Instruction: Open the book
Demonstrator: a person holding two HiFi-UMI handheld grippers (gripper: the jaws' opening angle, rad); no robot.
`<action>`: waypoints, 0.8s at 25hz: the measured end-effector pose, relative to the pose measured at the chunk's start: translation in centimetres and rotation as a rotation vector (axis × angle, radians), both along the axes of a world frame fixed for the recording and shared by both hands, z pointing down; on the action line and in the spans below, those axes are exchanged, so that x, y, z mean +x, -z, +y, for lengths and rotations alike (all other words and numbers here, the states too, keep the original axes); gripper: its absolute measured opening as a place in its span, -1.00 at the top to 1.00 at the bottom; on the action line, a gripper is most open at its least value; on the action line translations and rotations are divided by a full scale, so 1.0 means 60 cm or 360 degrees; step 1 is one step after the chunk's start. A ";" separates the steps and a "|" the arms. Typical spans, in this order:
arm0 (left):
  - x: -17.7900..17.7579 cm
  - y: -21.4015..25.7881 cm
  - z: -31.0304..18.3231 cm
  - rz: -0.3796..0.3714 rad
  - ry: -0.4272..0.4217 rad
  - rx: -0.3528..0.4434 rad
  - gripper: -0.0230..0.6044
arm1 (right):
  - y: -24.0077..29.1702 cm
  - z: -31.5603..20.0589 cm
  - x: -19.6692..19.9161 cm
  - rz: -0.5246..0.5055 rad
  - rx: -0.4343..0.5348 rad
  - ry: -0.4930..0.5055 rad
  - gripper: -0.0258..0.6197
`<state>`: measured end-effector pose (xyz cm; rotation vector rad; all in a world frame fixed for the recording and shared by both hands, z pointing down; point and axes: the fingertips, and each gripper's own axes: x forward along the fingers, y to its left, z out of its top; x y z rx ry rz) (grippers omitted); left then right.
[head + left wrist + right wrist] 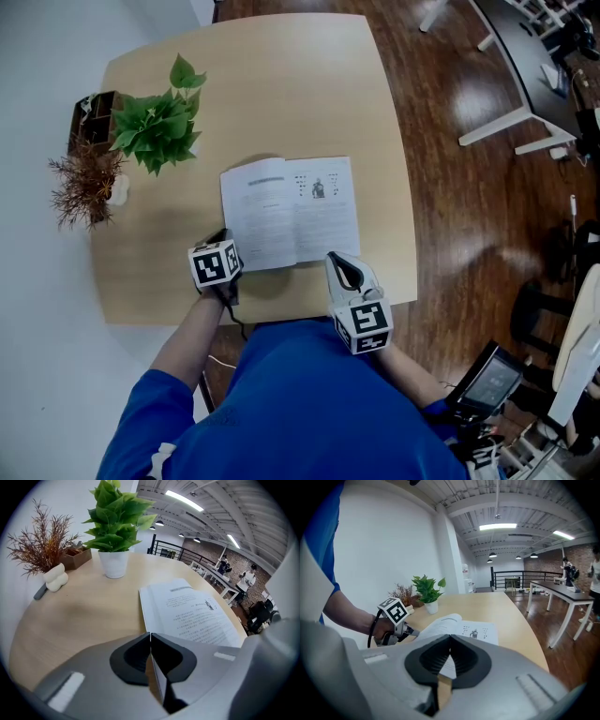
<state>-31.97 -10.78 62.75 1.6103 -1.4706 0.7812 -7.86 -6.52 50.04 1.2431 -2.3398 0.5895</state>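
Book [291,211] open and flat at the near middle of the desk [281,84].
I see my left claw [150,635] pressed shut on nothing, tips down by the book's near left corner. My right claw [450,637] is also closed and empty, at the near right edge of the pages.

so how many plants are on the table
2. A green leafy plant in a white pot stands at the pale wooden table's far left; a dried reddish-brown plant in a small white vase stands just nearer the person, by the left edge. None appear hidden.
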 end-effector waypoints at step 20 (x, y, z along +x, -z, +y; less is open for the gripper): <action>-0.003 -0.026 0.010 -0.0087 -0.0021 -0.0065 0.91 | -0.003 -0.006 0.009 0.0016 -0.0011 0.0010 0.91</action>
